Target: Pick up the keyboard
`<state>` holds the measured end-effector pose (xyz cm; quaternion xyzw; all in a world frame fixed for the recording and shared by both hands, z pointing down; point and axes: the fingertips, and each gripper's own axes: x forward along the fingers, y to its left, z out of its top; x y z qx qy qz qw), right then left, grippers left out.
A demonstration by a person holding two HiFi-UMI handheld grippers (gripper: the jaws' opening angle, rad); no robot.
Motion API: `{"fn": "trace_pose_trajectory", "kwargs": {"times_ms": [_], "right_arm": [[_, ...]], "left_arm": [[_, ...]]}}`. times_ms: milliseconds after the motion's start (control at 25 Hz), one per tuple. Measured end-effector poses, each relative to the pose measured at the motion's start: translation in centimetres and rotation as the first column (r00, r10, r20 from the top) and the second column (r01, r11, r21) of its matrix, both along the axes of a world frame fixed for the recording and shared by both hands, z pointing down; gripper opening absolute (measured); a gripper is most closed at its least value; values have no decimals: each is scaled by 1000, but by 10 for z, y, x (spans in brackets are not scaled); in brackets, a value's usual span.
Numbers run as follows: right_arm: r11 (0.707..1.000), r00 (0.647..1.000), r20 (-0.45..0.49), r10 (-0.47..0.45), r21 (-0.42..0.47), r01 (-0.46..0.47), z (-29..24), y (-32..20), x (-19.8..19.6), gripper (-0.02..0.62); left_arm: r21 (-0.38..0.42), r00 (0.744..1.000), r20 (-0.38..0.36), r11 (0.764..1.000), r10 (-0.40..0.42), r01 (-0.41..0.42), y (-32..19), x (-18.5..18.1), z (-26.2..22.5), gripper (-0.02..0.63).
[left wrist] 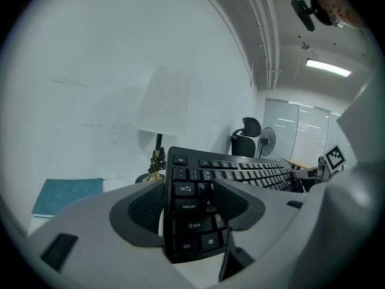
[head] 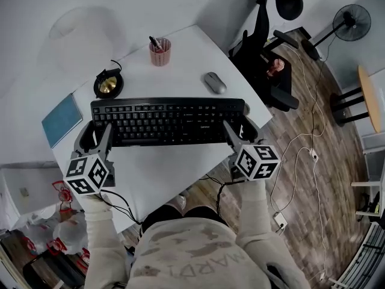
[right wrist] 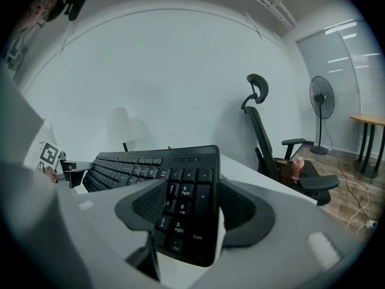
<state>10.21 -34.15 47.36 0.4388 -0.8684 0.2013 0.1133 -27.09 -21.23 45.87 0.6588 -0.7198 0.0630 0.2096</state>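
Observation:
The black keyboard (head: 168,120) hangs level above the white table (head: 174,167), held at both ends. My left gripper (head: 99,131) is shut on its left end. In the left gripper view the two grey pads of the left gripper (left wrist: 192,206) clamp the keyboard (left wrist: 240,170) near the Caps Lock and Shift keys. My right gripper (head: 240,128) is shut on the right end. In the right gripper view the right gripper (right wrist: 192,206) pinches the keyboard (right wrist: 132,164) at the number pad, one pad above it and one below.
Behind the keyboard on the table are a grey mouse (head: 215,82), a pink pen cup (head: 160,52), a black lamp base (head: 108,84) and a teal notebook (head: 61,119). A black office chair (head: 264,59) stands to the right, and cables lie on the wooden floor (head: 301,143).

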Motion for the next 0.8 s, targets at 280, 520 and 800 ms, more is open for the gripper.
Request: {"fn": "trace_pose_trajectory", "kwargs": {"times_ms": [280,520,800], "right_arm": [[997,1000,11,0,74,-1,-33,14,11,288],[992,1000,24,1,126,-4,-56,24,20,288],[984,998,58,8,176,-18,-86,41,50,288]], "left_arm": [[58,1000,15,998,-6,5,16,12,-28,261],[105,1000,30,994,-8,5,26,21,-51,261],[166,998,66,986,-9,-2,41,50,-89,261]]}}
